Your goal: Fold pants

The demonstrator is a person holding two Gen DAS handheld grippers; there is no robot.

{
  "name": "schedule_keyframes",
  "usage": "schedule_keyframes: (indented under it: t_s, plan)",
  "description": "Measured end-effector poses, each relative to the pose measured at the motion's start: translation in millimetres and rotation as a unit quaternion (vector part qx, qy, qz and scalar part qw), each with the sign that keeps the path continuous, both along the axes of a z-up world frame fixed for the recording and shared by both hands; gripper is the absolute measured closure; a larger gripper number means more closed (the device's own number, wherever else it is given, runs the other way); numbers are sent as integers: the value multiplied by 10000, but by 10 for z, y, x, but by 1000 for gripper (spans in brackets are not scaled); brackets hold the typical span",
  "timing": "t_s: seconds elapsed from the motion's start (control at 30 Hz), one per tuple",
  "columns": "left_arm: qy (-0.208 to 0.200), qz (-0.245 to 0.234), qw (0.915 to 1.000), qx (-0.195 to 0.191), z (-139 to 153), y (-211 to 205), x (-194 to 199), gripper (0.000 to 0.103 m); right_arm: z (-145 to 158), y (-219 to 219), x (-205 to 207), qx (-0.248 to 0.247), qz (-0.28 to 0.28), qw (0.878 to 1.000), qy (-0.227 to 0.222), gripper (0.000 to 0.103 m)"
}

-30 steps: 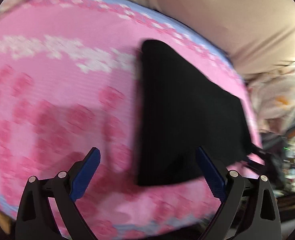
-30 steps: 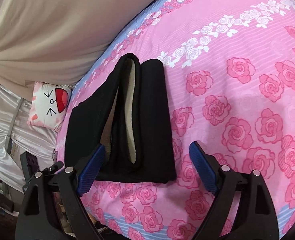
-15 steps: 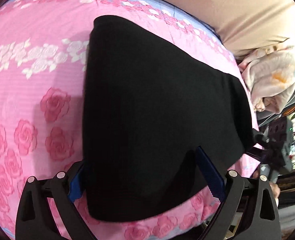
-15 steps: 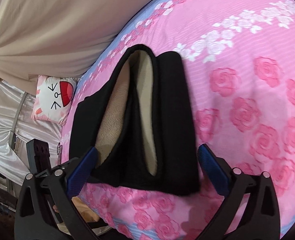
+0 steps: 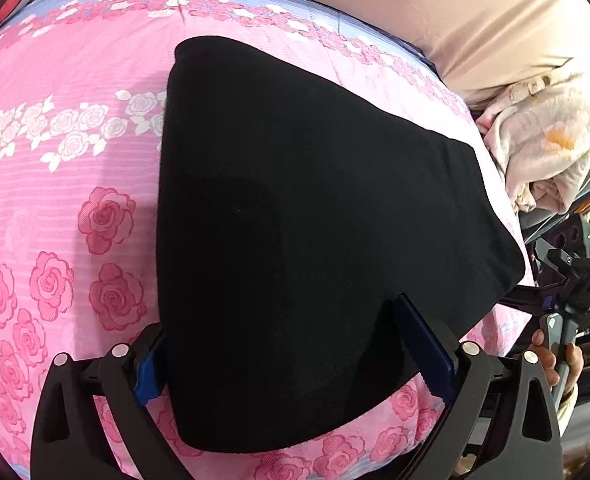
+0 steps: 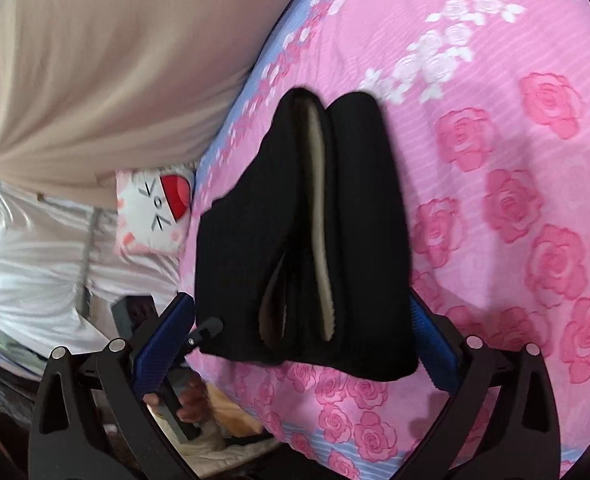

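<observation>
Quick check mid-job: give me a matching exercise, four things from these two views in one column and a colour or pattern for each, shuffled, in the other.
Things:
1. pants
2. bedsheet
3. cushion
4. lining of the pants

Looks:
A. white with a cartoon cat face and a red patch
B. pale beige
C. black
D. pink with roses

Pairs: 1-C, 2-D, 3-A, 4-B
</observation>
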State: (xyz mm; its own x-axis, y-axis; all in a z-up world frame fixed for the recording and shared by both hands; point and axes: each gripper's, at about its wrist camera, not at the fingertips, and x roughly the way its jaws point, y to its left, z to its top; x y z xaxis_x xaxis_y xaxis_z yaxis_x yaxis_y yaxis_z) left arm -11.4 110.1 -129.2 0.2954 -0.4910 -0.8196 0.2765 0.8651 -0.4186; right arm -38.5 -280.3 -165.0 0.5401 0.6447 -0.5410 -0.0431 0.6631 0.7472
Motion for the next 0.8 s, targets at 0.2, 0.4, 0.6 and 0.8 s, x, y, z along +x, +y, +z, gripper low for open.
schedule_keyframes:
  t_s: [0.2, 0.4, 0.6, 0.8]
  plan:
    - [-19, 81, 9999, -77, -10, 14, 1, 8, -26, 253, 96, -1008, -69, 9945, -272, 6]
    - [-25, 347, 9992, -176, 13, 154, 14, 38, -9, 302, 35, -1571, -209, 9861, -495, 52]
    - [-473, 167, 9987, 60, 255, 51, -77, 67, 208, 417, -69, -1659, -213, 9827, -800, 66]
    - [-635, -84, 9971, -421, 656, 143, -295, 69, 597, 449, -356, -1594, -34, 9815, -1064, 67]
